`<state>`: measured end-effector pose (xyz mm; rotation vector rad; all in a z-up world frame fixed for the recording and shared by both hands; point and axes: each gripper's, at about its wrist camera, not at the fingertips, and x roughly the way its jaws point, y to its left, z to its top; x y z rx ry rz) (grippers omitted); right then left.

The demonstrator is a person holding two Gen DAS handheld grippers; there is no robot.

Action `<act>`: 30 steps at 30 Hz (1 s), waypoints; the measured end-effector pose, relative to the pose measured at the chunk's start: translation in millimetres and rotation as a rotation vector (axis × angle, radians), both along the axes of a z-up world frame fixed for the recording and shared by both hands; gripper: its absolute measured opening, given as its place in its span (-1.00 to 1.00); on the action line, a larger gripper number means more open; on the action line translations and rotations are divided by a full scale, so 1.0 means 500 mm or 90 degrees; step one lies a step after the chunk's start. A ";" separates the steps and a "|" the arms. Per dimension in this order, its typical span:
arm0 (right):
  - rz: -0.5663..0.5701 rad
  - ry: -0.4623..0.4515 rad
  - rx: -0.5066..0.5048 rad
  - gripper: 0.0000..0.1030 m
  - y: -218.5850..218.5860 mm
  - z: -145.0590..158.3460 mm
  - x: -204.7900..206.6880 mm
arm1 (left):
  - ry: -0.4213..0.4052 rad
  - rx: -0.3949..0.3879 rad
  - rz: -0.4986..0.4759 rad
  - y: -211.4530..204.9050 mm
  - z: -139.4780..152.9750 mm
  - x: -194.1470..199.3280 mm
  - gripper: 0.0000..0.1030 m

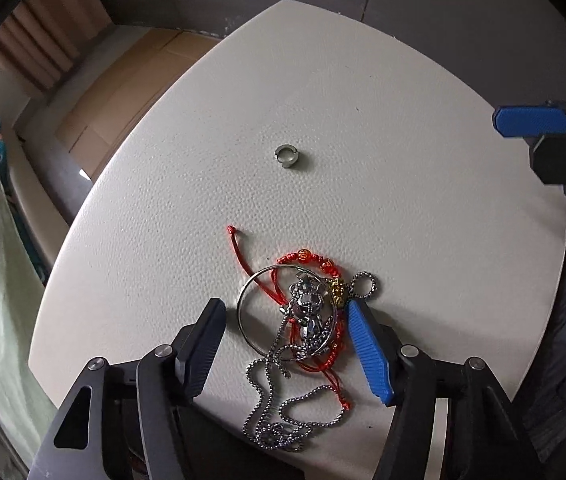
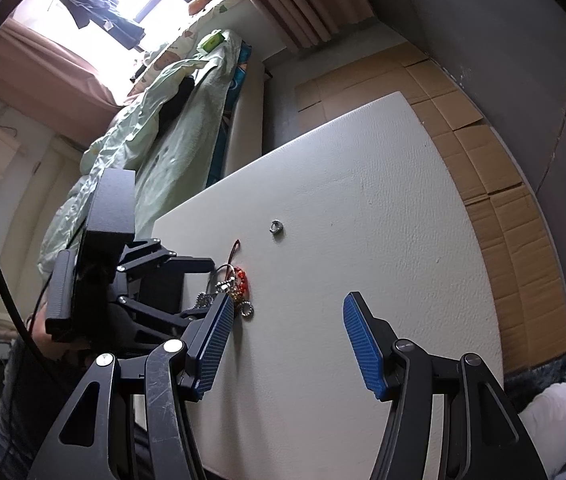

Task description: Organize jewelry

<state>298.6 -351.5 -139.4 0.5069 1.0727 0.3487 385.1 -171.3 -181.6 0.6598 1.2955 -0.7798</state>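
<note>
A tangled pile of jewelry (image 1: 303, 320) lies on the white table (image 1: 403, 180): a red cord bracelet (image 1: 307, 259), a thin silver bangle (image 1: 243, 300), a silver pendant (image 1: 307, 304) and a ball chain (image 1: 283, 412). My left gripper (image 1: 285, 312) is open, its fingers on either side of the pile. A small silver ring (image 1: 287, 156) lies alone farther out; it also shows in the right wrist view (image 2: 276, 226). My right gripper (image 2: 289, 312) is open and empty over bare table, right of the pile (image 2: 239, 292).
A fingertip of the right gripper (image 1: 531, 121) shows at the right table edge. Cardboard sheets (image 2: 495, 184) cover the floor beyond the table. A bed with a green blanket (image 2: 155, 128) stands on the left. The left gripper body (image 2: 123, 264) sits at the table's left edge.
</note>
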 end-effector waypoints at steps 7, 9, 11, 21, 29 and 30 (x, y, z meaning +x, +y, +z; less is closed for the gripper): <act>0.005 -0.003 0.001 0.13 0.002 0.003 0.003 | -0.008 -0.011 -0.006 0.012 0.006 -0.016 -0.02; 0.006 -0.002 0.001 0.13 0.003 0.002 0.005 | -0.010 -0.025 0.003 0.016 0.012 -0.021 -0.08; 0.007 0.000 0.000 0.13 0.006 0.001 0.010 | 0.004 -0.049 0.019 0.023 0.027 -0.035 -0.59; 0.013 0.012 -0.010 0.13 0.026 -0.013 0.021 | -0.037 -0.083 0.051 0.049 0.049 -0.065 -0.61; 0.019 0.012 -0.013 0.13 0.036 -0.013 0.025 | -0.051 -0.178 0.092 0.087 0.104 -0.078 -0.61; 0.020 0.013 -0.013 0.13 0.038 -0.014 0.026 | -0.052 -0.186 0.097 0.087 0.106 -0.073 -0.61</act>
